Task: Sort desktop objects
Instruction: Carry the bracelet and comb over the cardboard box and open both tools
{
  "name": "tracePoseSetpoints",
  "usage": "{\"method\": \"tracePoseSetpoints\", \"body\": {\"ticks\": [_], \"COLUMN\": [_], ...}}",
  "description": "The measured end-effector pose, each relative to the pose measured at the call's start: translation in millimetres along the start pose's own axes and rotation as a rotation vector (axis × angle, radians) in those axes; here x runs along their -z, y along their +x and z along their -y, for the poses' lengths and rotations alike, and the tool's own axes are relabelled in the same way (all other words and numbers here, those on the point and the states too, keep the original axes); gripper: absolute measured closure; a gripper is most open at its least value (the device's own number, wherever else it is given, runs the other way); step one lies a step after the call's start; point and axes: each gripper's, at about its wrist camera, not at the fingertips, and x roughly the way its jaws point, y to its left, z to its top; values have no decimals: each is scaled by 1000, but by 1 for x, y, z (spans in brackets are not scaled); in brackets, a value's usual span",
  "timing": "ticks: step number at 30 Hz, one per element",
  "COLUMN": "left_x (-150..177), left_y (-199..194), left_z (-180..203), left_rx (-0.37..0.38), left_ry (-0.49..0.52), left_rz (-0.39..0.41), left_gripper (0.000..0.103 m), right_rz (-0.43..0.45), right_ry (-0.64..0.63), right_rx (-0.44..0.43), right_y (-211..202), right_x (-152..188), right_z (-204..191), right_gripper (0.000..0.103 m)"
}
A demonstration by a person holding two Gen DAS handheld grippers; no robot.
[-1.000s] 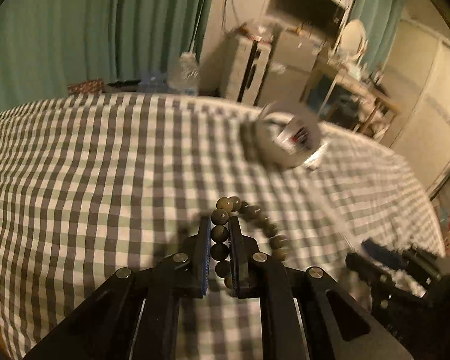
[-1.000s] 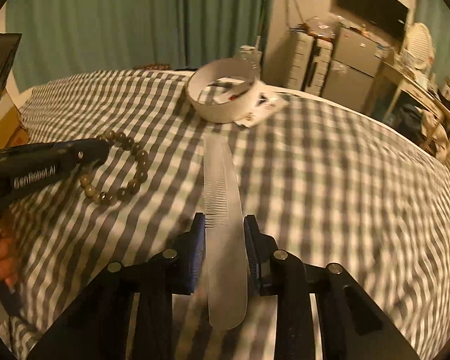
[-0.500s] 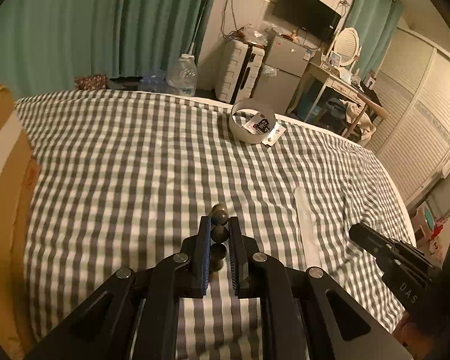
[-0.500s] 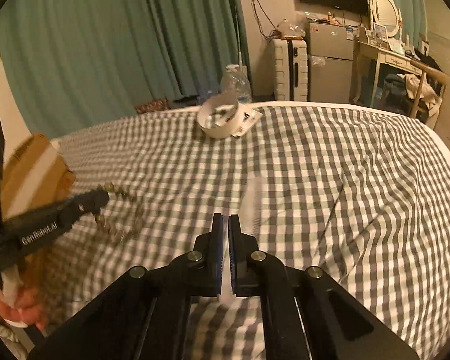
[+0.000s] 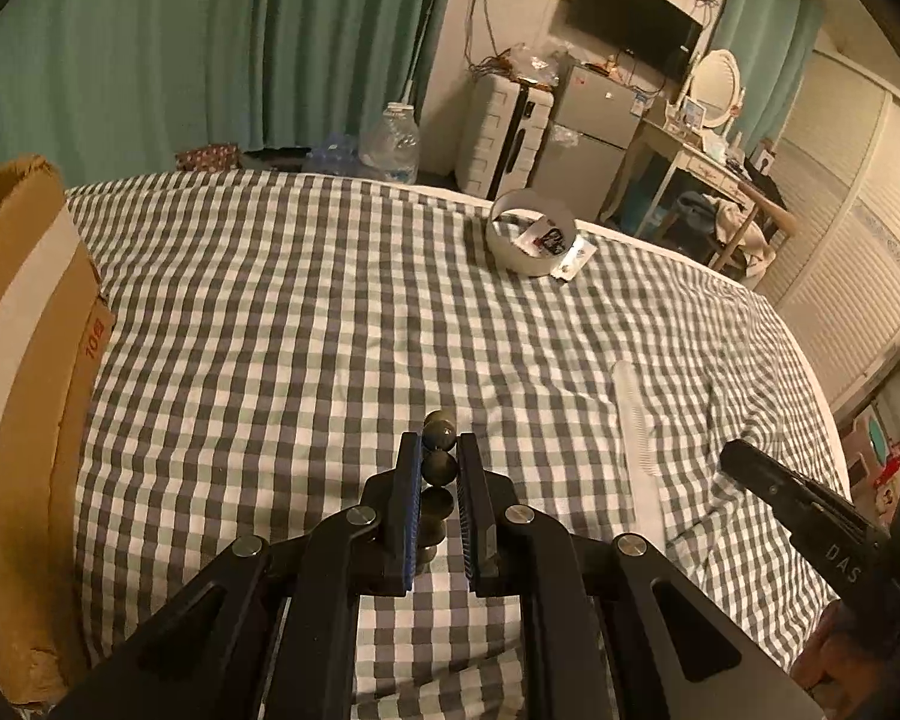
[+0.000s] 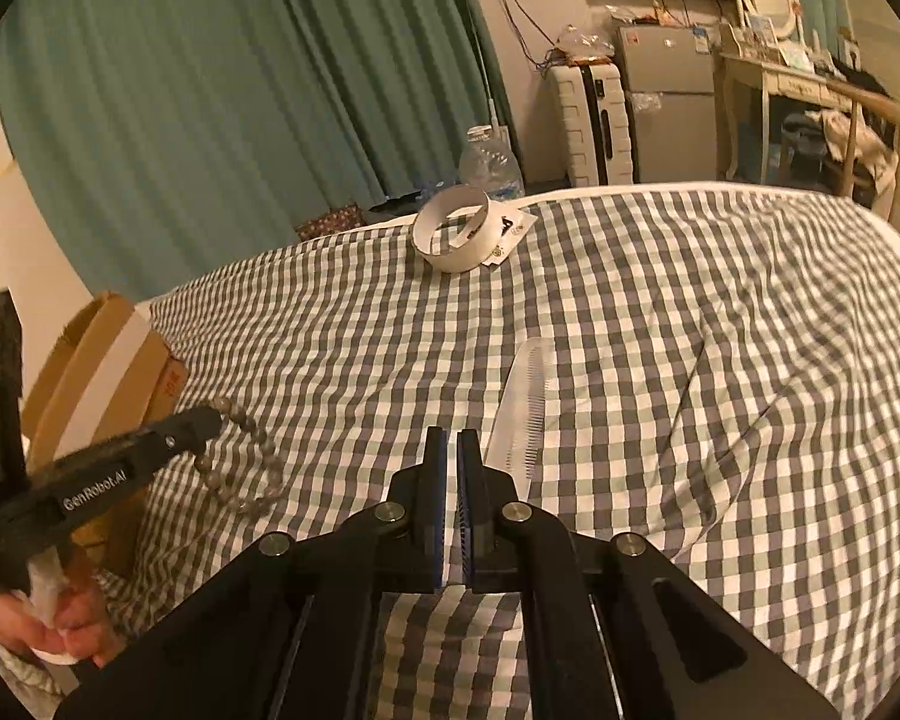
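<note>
Standing at the far left, an open cardboard box (image 5: 24,372) rests against the edge of the checked cloth (image 5: 270,330). Just right of it the left gripper (image 5: 438,456) is clamped on a bead bracelet (image 5: 439,467), several dark beads pinched in a row between its blue pads; the right wrist view shows the rest of the loop (image 6: 240,450) hanging from that gripper (image 6: 207,420) above the cloth, near the box (image 6: 96,372). Further right a pale comb (image 5: 636,444) lies flat on the cloth, its teeth facing the right side in the right wrist view (image 6: 522,414). The right gripper (image 6: 451,450) sits just left of the comb's near end, its jaws drawn to a narrow slit with nothing between them. Toward the far edge of the cloth a white ring-shaped band (image 5: 531,240) stands upright beside some printed cards (image 5: 573,255).
</note>
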Motion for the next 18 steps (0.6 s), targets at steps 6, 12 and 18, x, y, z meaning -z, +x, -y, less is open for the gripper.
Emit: {"method": "tracePoseSetpoints", "body": {"ticks": [6, 12, 18], "left_x": [10, 27, 37], "left_y": [14, 38, 57], "left_z": [-11, -26, -34], "left_rx": [-11, -1, 1], "left_ry": [-29, -55, -72], "left_rz": [27, -7, -60], "left_gripper": [92, 92, 92], "right_rz": [-54, -197, -229], "right_ry": [35, 45, -36], "right_rx": [30, 129, 211], "right_y": [20, 65, 85], "right_x": [2, 13, 21], "right_z": [8, 13, 3], "right_gripper": [96, 47, 62]}}
